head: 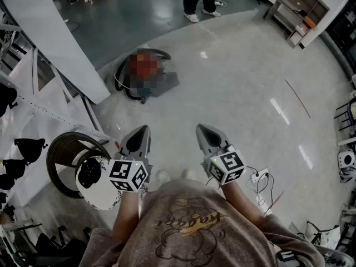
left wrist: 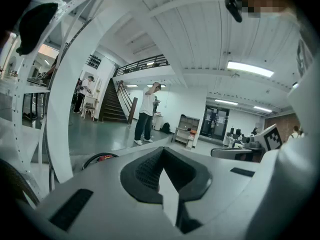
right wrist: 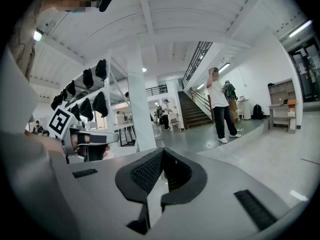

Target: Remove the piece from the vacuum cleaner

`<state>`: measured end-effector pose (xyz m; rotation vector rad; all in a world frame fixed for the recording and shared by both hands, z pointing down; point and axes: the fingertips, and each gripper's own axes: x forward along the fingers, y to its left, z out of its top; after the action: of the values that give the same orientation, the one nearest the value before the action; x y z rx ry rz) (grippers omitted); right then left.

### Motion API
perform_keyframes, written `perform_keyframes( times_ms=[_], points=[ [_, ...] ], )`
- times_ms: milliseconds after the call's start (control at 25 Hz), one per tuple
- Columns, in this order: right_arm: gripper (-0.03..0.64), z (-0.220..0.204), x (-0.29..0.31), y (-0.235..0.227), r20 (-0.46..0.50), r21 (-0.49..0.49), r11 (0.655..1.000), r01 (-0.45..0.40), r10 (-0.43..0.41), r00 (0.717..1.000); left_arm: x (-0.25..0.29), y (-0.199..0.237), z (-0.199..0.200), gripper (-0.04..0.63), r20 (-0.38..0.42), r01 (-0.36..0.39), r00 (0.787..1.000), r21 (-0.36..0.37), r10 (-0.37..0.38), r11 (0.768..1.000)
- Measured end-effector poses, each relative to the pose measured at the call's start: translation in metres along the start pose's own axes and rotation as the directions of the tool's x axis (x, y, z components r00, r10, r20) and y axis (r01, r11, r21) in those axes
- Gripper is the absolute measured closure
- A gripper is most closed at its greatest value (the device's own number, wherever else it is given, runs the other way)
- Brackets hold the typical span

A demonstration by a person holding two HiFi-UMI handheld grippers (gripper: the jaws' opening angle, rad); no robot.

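Left gripper (head: 143,129), right gripper (head: 201,127): jaws together

I have both tools out in front of my chest, side by side and a little apart, each pointing away from me and dipped slightly below level. The left tool (head: 144,129) has its jaws pressed together, tips meeting with nothing between them; its marker cube (head: 129,175) sits at the near end, just ahead of my left forearm (head: 127,218). The right tool (head: 199,128) matches it: jaws closed on nothing, its own cube (head: 228,167) just ahead of my right forearm (head: 245,196). Both tips reach about equally far from me. Each gripper view catches the other tool off to its side.
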<state>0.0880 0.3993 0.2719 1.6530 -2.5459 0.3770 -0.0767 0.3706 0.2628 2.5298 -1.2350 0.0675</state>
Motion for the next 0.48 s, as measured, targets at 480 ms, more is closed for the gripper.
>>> perform_keyframes(
  times_ms=[480],
  points=[
    [0.617,-0.004,0.012,0.009,0.008,0.024,1.0,0.014,-0.014,1.0,0.003,0.013,0.001,0.593,-0.011,0.016,1.0,0.019,-0.016,1.0]
  ],
)
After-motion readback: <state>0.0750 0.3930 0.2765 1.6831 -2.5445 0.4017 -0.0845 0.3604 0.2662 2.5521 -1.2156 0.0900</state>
